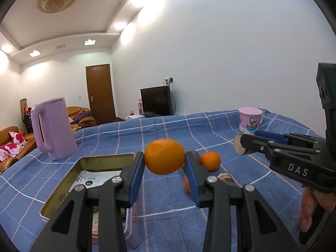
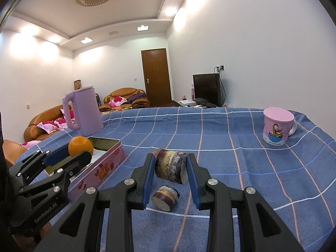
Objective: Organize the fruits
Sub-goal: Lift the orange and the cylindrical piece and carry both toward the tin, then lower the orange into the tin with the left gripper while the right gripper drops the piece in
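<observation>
My left gripper is shut on an orange and holds it above the blue checked cloth, just right of the open pink tin box. A second orange lies on the cloth beyond, and a sliver of another shows behind the right finger. My right gripper is shut on a dark brown cut sugarcane piece, held above the cloth. Another sugarcane piece lies on the cloth under it. The left gripper with its orange shows over the tin in the right wrist view.
A lilac kettle stands behind the tin at far left. A pink cartoon mug with a lid stands at far right. A small dark round item lies on the cloth near the oranges. The table's far edge lies behind.
</observation>
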A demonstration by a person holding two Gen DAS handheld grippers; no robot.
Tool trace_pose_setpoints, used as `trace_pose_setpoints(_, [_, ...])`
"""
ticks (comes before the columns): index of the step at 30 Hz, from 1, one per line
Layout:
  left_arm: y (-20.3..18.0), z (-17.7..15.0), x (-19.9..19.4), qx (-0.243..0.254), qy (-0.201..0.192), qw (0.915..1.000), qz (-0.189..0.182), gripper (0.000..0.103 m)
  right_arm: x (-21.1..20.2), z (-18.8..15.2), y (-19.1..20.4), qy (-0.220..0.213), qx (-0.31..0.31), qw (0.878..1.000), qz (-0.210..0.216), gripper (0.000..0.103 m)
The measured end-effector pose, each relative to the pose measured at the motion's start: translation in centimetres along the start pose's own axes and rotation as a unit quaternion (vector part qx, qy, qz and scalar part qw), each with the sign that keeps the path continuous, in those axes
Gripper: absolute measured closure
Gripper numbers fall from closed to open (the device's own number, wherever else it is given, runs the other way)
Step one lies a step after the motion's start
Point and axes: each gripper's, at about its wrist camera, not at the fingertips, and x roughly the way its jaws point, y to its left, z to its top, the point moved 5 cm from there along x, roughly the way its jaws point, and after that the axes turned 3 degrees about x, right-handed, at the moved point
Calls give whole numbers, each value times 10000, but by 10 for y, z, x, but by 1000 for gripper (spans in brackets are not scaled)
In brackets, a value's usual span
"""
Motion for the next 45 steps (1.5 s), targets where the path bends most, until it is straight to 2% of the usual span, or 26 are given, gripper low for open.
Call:
trace_pose_setpoints(9, [10, 3, -2, -39, -72, 9999, 135, 62, -1, 1, 3, -31, -57, 10000, -3, 71])
trace_pose_setpoints(22, [29, 2, 0, -163, 89, 9992, 351, 62, 7, 7, 18, 35, -160, 9998, 136, 71])
trace_pose_setpoints(37, [112, -15, 20, -516, 692, 9923, 887, 62, 51, 21, 87, 299, -588, 9952, 728, 71])
trace_pose_setpoints(45, [147, -23, 36, -700, 1005, 9879, 954, 62, 81, 22, 130, 536, -824, 9897, 1038, 71])
